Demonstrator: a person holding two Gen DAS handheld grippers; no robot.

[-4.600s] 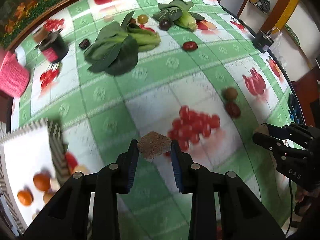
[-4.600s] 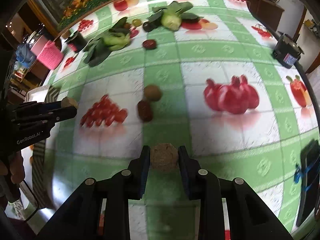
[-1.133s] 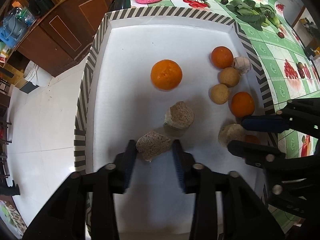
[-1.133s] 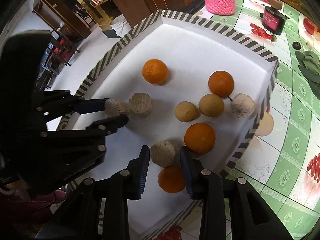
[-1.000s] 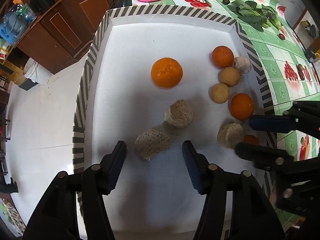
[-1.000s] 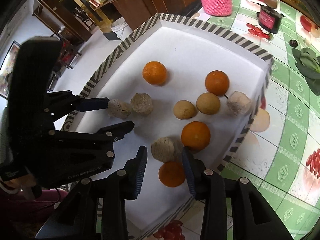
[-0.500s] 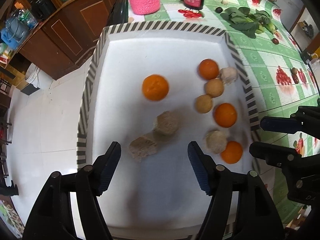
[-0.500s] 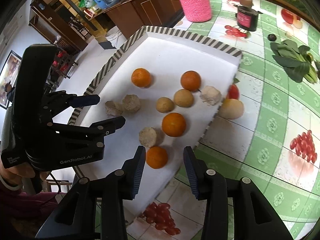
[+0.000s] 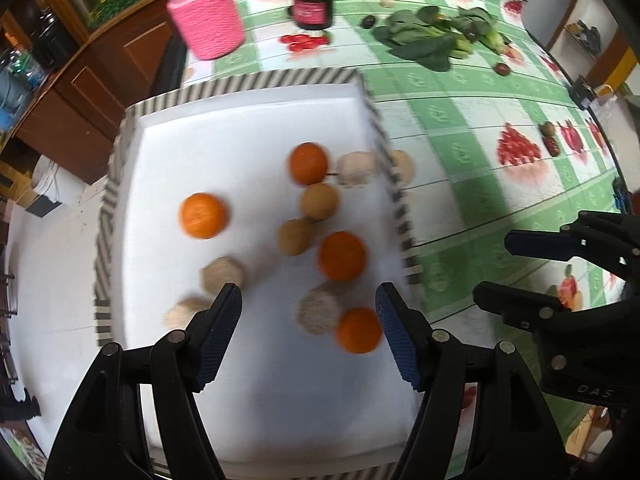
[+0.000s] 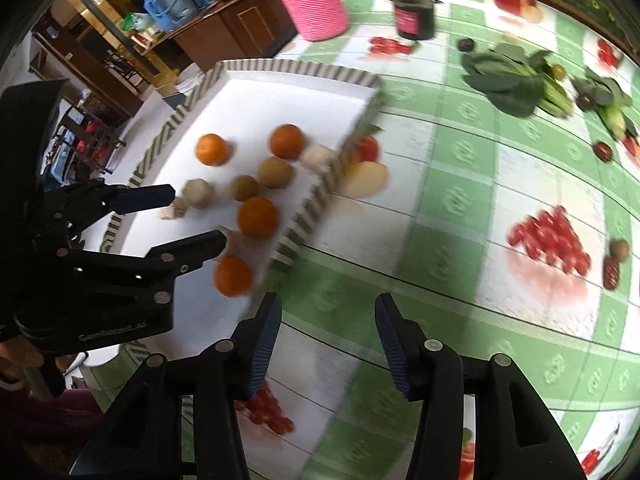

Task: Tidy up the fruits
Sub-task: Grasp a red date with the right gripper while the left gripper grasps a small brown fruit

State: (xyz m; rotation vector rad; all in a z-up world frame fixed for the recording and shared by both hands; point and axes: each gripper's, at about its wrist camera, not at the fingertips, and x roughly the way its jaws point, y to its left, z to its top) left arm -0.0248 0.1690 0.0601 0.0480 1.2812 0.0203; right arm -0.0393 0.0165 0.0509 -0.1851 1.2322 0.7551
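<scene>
Both grippers are spread wide and carry nothing: the left gripper (image 9: pixel 308 330) hangs above the near part of the white tray (image 9: pixel 248 120), while the right gripper (image 10: pixel 326 338) is over the green checked tablecloth (image 10: pixel 460 208) just outside the tray's striped edge. Inside the tray lie four oranges (image 9: pixel 203 215), two smooth brown fruits (image 9: pixel 320 201) and several pale rough-skinned ones (image 9: pixel 222 275), loosely scattered rather than grouped. The task appears well advanced but unfinished. Left on the cloth, well apart from either gripper, are a brown fruit (image 10: pixel 620 249) touching a dark red one (image 10: pixel 611 273) beside the printed cherries, plus small dark fruits near the leafy greens (image 10: pixel 506 82). A pink knitted holder (image 10: pixel 318 6) and dark jar (image 10: pixel 414 14) stand beyond the tray.
</scene>
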